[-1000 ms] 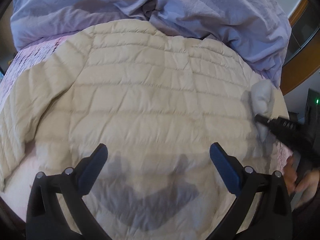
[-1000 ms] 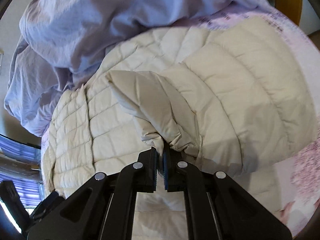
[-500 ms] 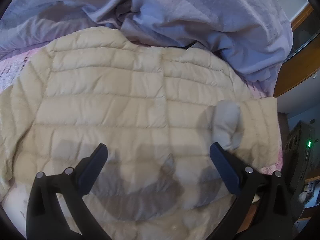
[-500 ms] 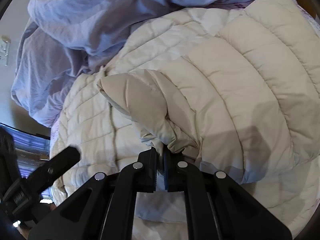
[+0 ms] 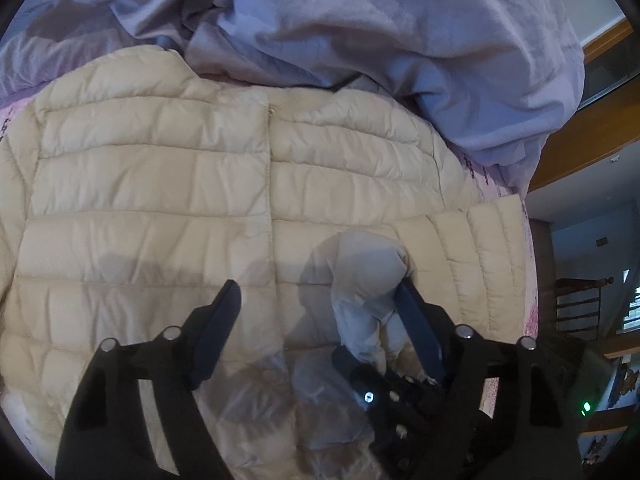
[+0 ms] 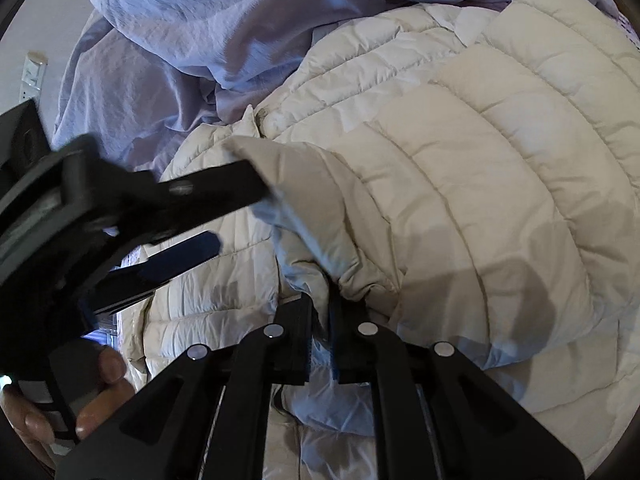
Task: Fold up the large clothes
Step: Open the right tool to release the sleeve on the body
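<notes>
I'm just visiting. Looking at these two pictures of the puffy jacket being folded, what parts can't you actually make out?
- Jacket hem: left wrist view, hidden behind the open left gripper and cut off by the bottom edge.
- Sleeve cuff: right wrist view, pinched out of sight inside the right gripper.
- Left gripper in the right wrist view: blurred.
- Bed under the purple blanket: covered in both views.

Your jacket (image 5: 160, 184) lies flat on the bed, bunched duvet (image 5: 380, 32) right behind its collar. Its sleeve (image 6: 460, 200) is folded across the body, cuff pinched in your right gripper (image 6: 320, 320), left gripper (image 5: 320, 312) just beside.
</notes>
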A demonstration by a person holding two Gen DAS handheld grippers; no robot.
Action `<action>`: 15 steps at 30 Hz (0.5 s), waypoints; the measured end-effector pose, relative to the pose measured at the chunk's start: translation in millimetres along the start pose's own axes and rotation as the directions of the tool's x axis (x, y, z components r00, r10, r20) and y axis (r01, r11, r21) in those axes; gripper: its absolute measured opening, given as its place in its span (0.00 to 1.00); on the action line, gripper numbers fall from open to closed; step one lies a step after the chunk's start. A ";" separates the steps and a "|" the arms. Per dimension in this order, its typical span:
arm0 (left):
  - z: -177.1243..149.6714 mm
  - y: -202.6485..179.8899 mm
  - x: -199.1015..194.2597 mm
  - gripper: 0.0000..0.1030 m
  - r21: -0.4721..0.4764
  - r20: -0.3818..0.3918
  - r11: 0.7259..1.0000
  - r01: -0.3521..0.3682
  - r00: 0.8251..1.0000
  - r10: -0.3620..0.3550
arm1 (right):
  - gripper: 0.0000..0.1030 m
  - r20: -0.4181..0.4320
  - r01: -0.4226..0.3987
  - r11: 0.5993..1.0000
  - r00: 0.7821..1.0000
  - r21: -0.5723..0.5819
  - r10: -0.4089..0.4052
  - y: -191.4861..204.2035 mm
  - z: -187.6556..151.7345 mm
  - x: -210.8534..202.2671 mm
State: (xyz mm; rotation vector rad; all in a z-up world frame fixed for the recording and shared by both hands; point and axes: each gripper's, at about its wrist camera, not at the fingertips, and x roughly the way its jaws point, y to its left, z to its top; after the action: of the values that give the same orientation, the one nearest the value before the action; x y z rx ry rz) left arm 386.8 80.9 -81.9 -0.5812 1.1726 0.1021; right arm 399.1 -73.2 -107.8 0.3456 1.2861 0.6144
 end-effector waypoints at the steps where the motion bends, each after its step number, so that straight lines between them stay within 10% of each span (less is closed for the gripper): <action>1: 0.2 -1.6 2.6 0.71 0.003 -0.005 1.000 -0.006 1.000 0.006 | 0.19 -0.002 -0.002 1.000 1.000 -0.002 0.002 0.4 -0.1 -1.0; 4: -0.2 -4.3 11.9 0.66 0.007 -0.031 0.999 -0.041 0.999 0.041 | 0.50 0.017 -0.007 1.000 1.000 -0.011 0.007 4.7 1.6 -5.8; 11: -3.5 1.6 25.8 0.62 -0.022 -0.068 0.993 -0.115 0.991 0.113 | 0.50 0.029 -0.001 0.999 1.000 -0.048 0.002 4.5 -0.6 -16.8; 15: -3.8 0.9 38.3 0.13 -0.035 -0.097 0.996 -0.081 0.992 0.077 | 0.50 0.043 0.028 0.996 0.999 -0.084 -0.024 0.8 -4.2 -27.1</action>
State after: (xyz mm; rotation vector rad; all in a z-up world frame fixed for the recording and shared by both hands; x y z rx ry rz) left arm 398.6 71.5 -117.3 -0.5785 1.2891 0.1666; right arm 390.7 -89.3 -87.2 0.2702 1.2188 0.6344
